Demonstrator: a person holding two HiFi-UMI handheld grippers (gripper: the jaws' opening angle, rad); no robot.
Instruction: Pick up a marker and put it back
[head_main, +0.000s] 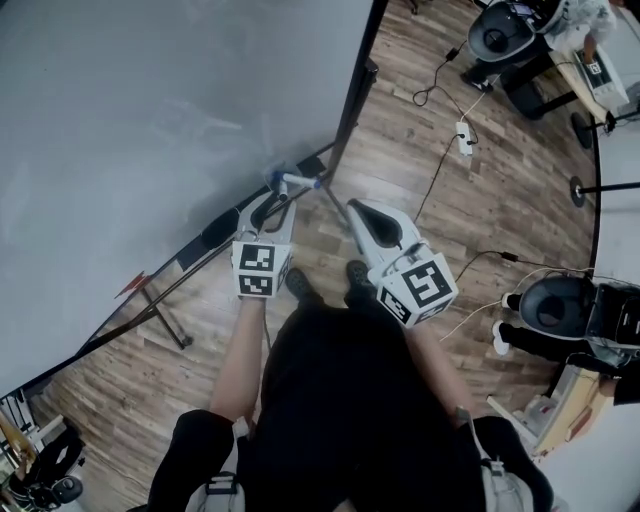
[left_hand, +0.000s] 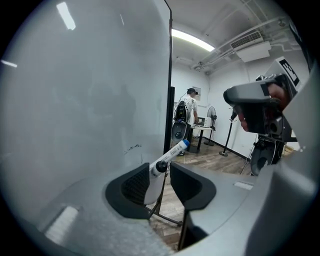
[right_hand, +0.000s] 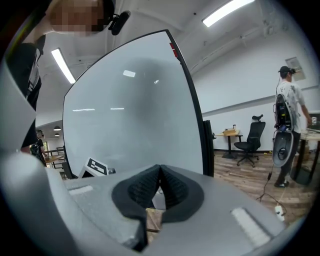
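Note:
A white marker with a blue cap (left_hand: 171, 154) lies slantwise between the jaws of my left gripper (left_hand: 160, 172), cap pointing away. The jaws stand apart, with a gap showing between the marker and the right pad (left_hand: 186, 184). In the head view the marker (head_main: 295, 182) sits at the lower corner of the whiteboard (head_main: 150, 120), just beyond my left gripper (head_main: 278, 206). My right gripper (head_main: 356, 216) hovers beside it over the floor. Its pads (right_hand: 170, 186) meet at the tips with nothing between them, facing the whiteboard (right_hand: 135, 115).
The whiteboard stands on a black frame with legs (head_main: 165, 318) on the wooden floor. A power strip with its cable (head_main: 463, 138) lies to the right. Round black machines (head_main: 555, 300) stand at the right edge. A person (right_hand: 287, 102) and an office chair (right_hand: 252, 136) are farther off.

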